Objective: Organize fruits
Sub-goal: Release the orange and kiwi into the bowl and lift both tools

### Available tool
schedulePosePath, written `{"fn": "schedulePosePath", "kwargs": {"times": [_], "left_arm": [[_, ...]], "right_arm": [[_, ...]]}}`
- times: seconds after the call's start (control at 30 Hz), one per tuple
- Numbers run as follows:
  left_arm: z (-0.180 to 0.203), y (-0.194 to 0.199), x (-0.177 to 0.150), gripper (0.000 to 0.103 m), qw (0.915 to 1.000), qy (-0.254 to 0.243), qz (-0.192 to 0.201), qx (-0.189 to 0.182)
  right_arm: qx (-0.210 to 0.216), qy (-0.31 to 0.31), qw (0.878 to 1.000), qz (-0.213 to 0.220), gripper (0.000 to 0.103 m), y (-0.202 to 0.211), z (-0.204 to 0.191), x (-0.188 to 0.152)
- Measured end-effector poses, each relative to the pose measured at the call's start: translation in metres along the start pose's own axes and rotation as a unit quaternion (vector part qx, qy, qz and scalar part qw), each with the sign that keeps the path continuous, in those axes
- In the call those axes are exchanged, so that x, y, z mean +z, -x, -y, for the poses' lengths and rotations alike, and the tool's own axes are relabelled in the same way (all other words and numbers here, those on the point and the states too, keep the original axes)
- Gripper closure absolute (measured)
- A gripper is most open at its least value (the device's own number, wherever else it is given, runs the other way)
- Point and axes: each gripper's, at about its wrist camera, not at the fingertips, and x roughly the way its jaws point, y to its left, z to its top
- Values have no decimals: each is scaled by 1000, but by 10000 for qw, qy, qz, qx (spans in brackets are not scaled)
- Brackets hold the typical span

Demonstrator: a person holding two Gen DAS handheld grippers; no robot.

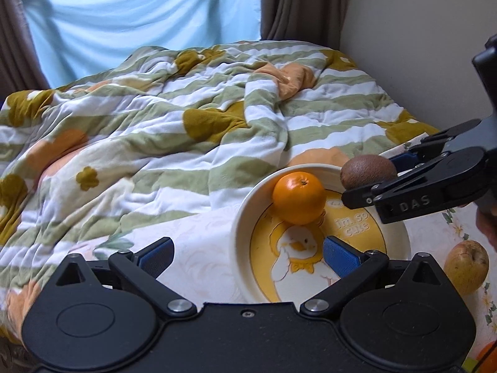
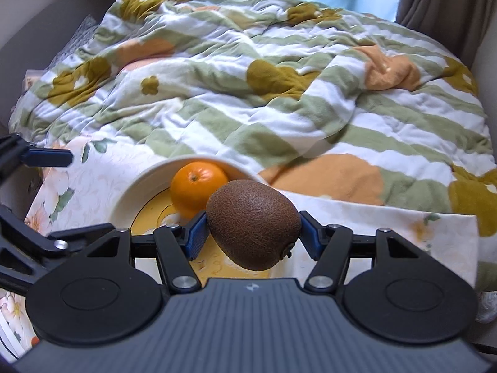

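Left gripper (image 1: pixel 247 256) at six o'clock: jaws spread wide, empty. Orange (image 1: pixel 298 197) resting in plate (image 1: pixel 240 217) at centre, against far rim, so no rolling. Right gripper (image 2: pixel 253 233) clamped on kiwi (image 2: pixel 253 223) above rim, poised for placing. Apple (image 1: pixel 466 267) at four o'clock, waiting.
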Motion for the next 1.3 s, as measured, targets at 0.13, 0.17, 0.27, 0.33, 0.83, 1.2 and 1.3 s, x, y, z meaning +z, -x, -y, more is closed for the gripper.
{"fn": "schedulePosePath", "kwargs": {"times": [0.13, 0.17, 0.27, 0.33, 0.83, 1.2, 1.3], "left_arm": [[-5, 9, -9, 0, 9999, 163, -18, -42], [-6, 11, -12, 0, 9998, 168, -33, -67], [-6, 14, -19, 0, 9998, 193, -49, -72], [-6, 16, -24, 0, 9996, 242, -54, -102], [-2, 43, -33, 0, 9991, 398, 117, -21], [12, 101, -50, 0, 9958, 519, 616, 437], [18, 116, -58, 0, 9945, 531, 724, 547]], "right_arm": [[16, 155, 9999, -72, 26, -13, -13, -5], [11, 209, 9997, -98, 26, -16, -16, -7], [-43, 368, 9992, -177, 26, -25, -22, -13], [-118, 464, 9986, -206, 26, -29, -25, -18], [-312, 613, 9973, 264, 0, -1, -31, -28], [-353, 287, 9970, 622, 0, 72, -54, -30], [-318, 185, 9967, 722, 0, 94, -66, -36]]}}
